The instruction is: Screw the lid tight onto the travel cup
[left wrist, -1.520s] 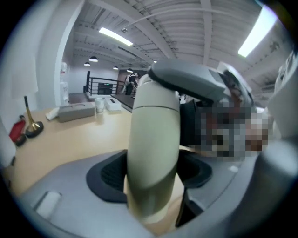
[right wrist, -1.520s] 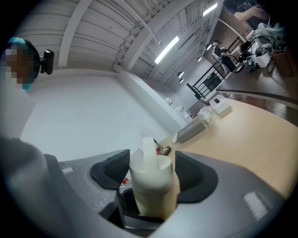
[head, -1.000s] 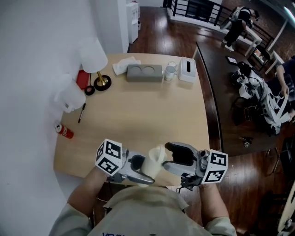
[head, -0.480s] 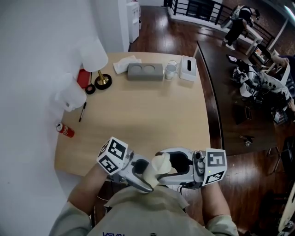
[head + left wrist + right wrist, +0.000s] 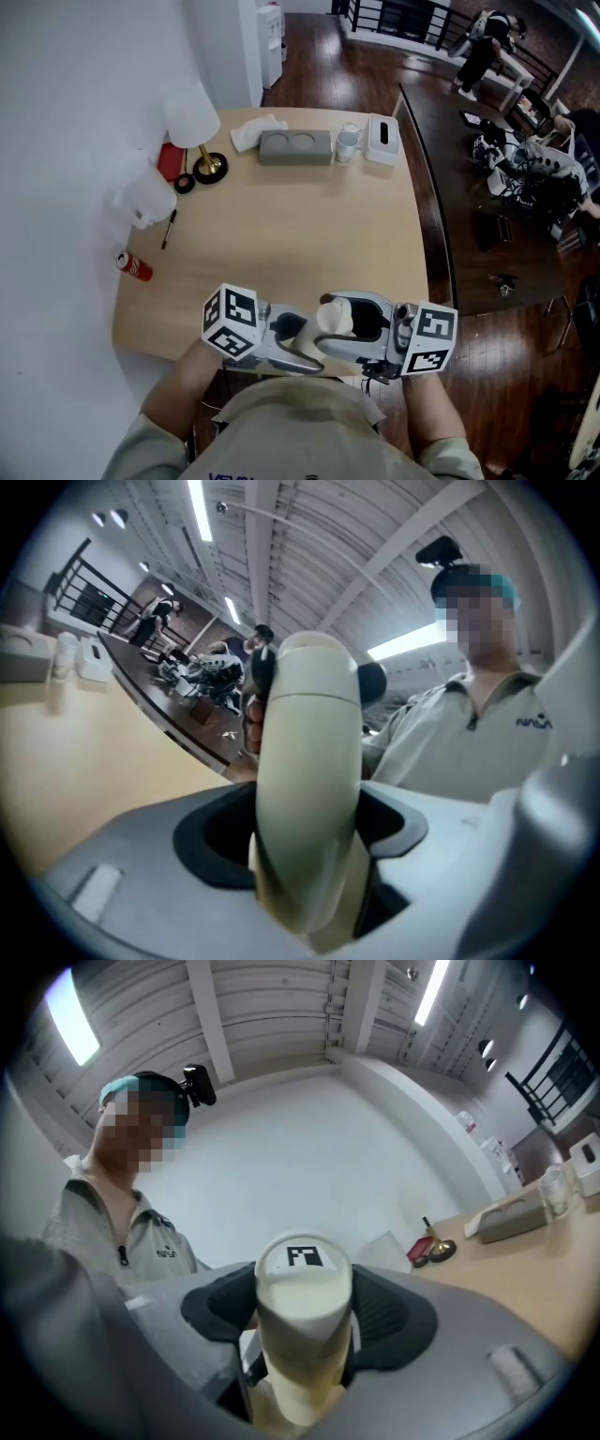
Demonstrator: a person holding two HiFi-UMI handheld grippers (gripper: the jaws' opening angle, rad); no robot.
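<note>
A cream travel cup hangs just over the table's near edge, close to my chest, held between both grippers. My left gripper is shut on its lower body, and the cup rises straight out of those jaws. My right gripper comes in from the right and is shut on the paler upper section. In the right gripper view the cup ends in a flat face with a small black-and-white tag. A seam rings the cup near that end. I cannot tell how far the lid is screwed on.
At the table's far side stand a grey holder with two round wells, a glass and a white tissue box. A lamp, a pen and a red can lie along the left. People work at desks at the back right.
The right gripper, clear of the cup a second ago, has moved left and now has it between its jaws. Both grippers have drawn together, and the cup stands more upright.
</note>
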